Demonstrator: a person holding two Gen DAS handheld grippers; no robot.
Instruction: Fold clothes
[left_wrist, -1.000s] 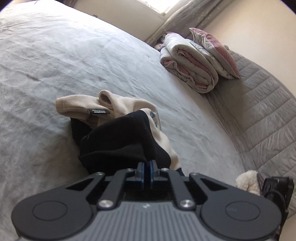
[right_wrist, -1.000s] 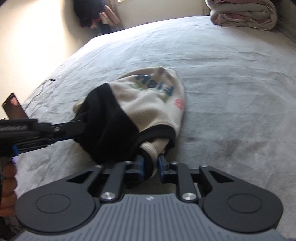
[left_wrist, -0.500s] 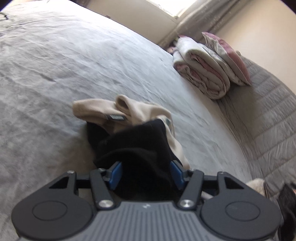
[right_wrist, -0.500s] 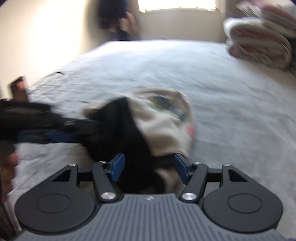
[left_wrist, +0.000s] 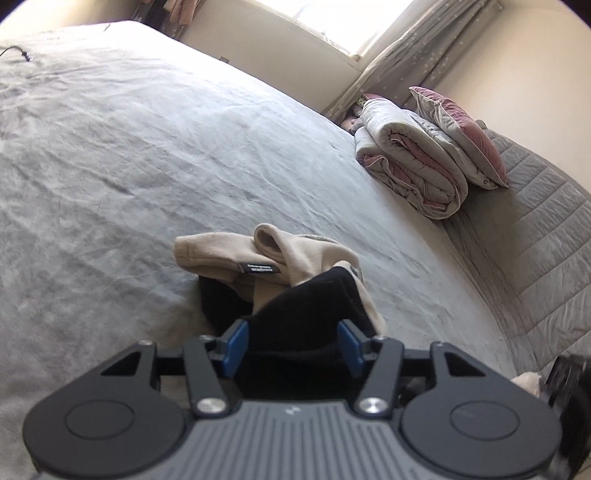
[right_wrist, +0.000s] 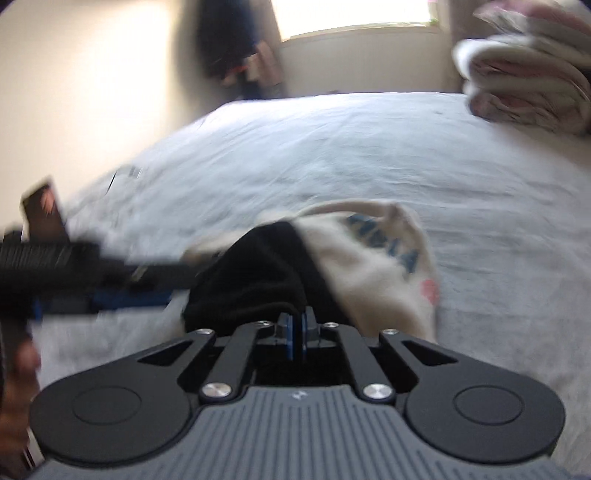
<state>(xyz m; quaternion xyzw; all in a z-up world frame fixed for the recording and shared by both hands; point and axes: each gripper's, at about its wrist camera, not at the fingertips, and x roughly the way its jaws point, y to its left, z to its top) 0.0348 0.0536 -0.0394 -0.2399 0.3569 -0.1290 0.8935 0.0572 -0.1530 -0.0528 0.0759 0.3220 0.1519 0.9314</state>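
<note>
A beige and black sweatshirt (left_wrist: 295, 280) lies bunched on the grey bed (left_wrist: 147, 166). My left gripper (left_wrist: 291, 345) is open, its blue pads either side of the black fabric. In the right wrist view the sweatshirt (right_wrist: 332, 266) shows its blue print. My right gripper (right_wrist: 296, 338) is shut at the black fabric's near edge; whether cloth is pinched between the pads cannot be told. The left gripper (right_wrist: 155, 291) reaches in from the left there, blurred.
A folded pink and white duvet (left_wrist: 413, 170) and a pillow (left_wrist: 458, 136) lie at the bed's far right by the padded headboard (left_wrist: 535, 240). A cable (left_wrist: 18, 53) lies at the far left. Dark clothes (right_wrist: 229, 40) hang by the window.
My left gripper opened and let go of the black fabric, then drew back a little. My right gripper opened, then shut again at the black edge. The right view is motion-blurred.
</note>
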